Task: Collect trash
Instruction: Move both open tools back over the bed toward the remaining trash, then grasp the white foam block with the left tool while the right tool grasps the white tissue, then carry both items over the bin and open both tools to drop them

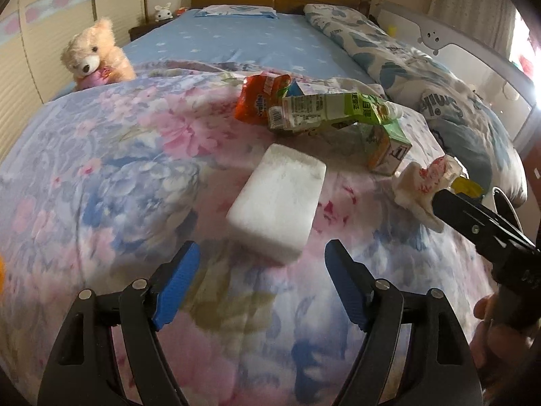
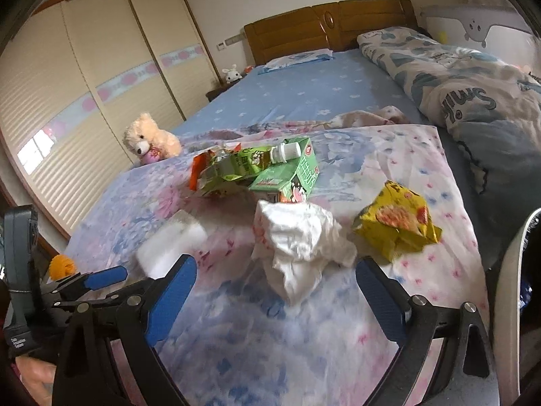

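Observation:
Trash lies on the floral quilt (image 1: pixel 101 176). A white foam block (image 1: pixel 277 199) sits just ahead of my open, empty left gripper (image 1: pixel 262 264); the block also shows in the right wrist view (image 2: pixel 169 243). A crumpled white wrapper (image 2: pixel 301 240) lies just ahead of my open, empty right gripper (image 2: pixel 275 277), and it shows in the left wrist view (image 1: pixel 422 186). Farther back are green cartons (image 1: pixel 338 111) (image 2: pixel 287 176), an orange packet (image 1: pixel 260 98) and a yellow packet (image 2: pixel 395 226).
A teddy bear (image 1: pixel 93 55) sits at the quilt's far left edge. A rolled patterned duvet (image 1: pixel 422 77) runs along the bed's right side. A wardrobe (image 2: pixel 84 101) stands to the left, a wooden headboard (image 2: pixel 324 27) at the back.

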A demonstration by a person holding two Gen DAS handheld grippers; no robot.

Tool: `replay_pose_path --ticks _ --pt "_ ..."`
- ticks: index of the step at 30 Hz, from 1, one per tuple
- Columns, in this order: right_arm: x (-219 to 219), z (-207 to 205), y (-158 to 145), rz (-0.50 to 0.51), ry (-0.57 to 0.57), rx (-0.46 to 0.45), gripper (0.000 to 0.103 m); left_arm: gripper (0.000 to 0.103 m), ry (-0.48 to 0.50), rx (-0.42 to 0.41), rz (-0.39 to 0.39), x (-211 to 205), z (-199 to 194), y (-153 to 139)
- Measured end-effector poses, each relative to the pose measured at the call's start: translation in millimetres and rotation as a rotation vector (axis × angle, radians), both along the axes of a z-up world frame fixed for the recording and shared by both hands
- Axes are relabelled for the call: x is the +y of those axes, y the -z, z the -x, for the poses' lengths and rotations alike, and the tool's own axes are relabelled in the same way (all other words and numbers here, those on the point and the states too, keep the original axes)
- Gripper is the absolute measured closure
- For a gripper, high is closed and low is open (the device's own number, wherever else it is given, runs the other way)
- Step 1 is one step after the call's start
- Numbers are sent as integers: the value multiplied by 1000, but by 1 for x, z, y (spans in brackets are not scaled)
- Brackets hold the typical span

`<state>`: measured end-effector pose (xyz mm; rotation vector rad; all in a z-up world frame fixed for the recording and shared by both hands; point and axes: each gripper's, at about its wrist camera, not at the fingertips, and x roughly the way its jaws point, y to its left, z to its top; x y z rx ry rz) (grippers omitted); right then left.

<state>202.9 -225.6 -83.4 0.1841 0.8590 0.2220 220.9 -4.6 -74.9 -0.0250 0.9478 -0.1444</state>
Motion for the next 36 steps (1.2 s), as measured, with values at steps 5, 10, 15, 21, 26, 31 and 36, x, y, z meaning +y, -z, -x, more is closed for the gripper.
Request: replay_pose_path --ticks 5,10,15,21,26,31,36 --pt "4 -12 13 38 12 49 58 50 1 8 -46 -5 -9 12" --pt "0 -5 11 21 12 43 76 59 32 -31 -57 -10 3 10" --pt "-3 12 5 -12 0 38 77 60 28 -34 -9 -7 18 5" --pt "-13 42 -8 -37 4 26 77 60 47 -33 19 -16 39 -3" --pt "-24 65 -15 -47 18 15 77 60 86 -32 30 -34 60 -7" --pt "-39 86 -21 -58 52 6 77 60 134 -34 35 -54 76 -11" --pt "-57 103 -26 -67 85 2 77 60 195 -42 36 -78 90 -16"
